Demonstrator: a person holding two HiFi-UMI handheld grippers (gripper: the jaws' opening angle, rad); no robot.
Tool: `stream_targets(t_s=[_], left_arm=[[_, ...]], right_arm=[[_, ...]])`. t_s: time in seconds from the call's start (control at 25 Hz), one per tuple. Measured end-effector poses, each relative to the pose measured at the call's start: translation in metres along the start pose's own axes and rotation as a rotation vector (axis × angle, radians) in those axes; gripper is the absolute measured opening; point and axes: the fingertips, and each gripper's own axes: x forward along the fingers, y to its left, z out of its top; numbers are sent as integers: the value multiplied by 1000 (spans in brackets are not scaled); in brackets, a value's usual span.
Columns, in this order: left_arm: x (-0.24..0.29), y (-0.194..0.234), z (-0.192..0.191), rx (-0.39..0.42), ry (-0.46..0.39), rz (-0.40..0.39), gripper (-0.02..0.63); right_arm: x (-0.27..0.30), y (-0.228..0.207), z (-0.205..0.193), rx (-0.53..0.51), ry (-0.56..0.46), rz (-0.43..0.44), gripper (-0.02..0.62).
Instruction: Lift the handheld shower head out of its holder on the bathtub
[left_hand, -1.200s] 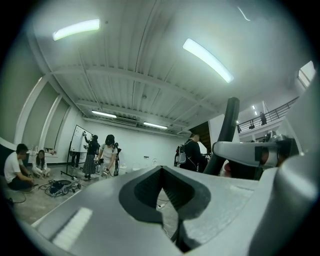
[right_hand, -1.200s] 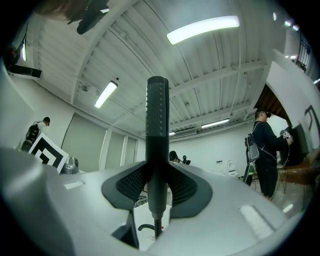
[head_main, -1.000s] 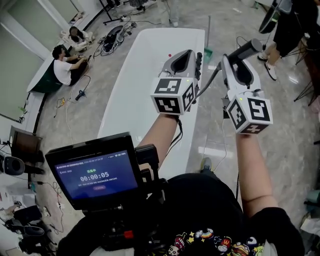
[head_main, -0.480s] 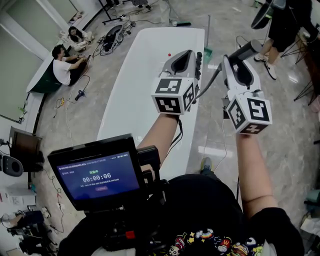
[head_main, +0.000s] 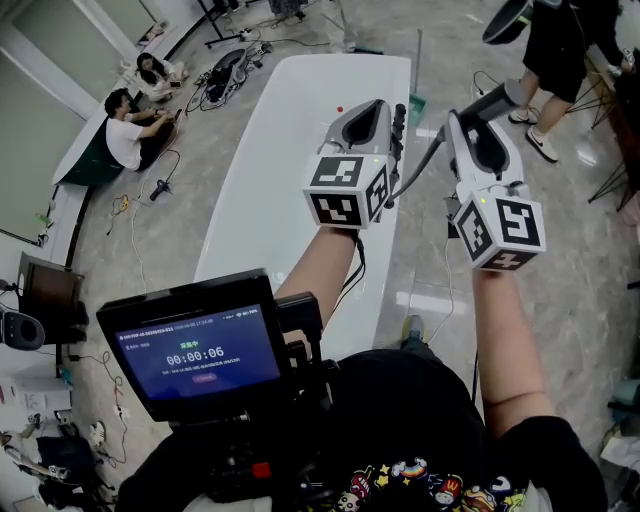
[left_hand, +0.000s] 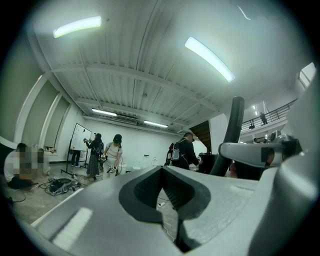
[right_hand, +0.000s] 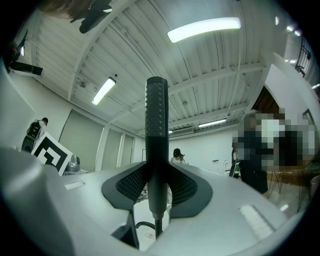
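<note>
both my bare forearms reach out ahead of me, side by side. my left arm (head_main: 318, 265) carries the left gripper (head_main: 392, 118), raised and tipped upward, with its marker cube (head_main: 345, 190) turned back toward me. its fingers (left_hand: 145, 187) are pressed together at the tips with nothing between them. my right arm (head_main: 505, 330) holds the right gripper (head_main: 460, 122) just to the right at about the same height, also tipped up. its fingers (right_hand: 182, 187) are clamped on the dark handle of the shower head (right_hand: 156, 115), which stands straight between them.
</note>
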Motion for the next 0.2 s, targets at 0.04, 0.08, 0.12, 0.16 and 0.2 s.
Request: stream_targets(t_s=[0.04, 0.08, 0.12, 0.16, 0.2], left_arm=[[0, -1, 0, -1, 0, 0, 0], [-2, -3, 0, -1, 0, 0, 0], [-4, -5, -1, -2, 0, -1, 0], [-7, -7, -2, -3, 0, -1, 0], [-11, -8, -4, -3, 0, -2, 0]], right_arm=[[-1, -1, 1, 0, -1, -1, 156], [-4, -1, 1, 0, -1, -2, 156], [-8, 0, 1, 0, -2, -3, 156], [-11, 1, 0, 0, -2, -3, 156], [-15, 2, 0, -1, -3, -3, 156]])
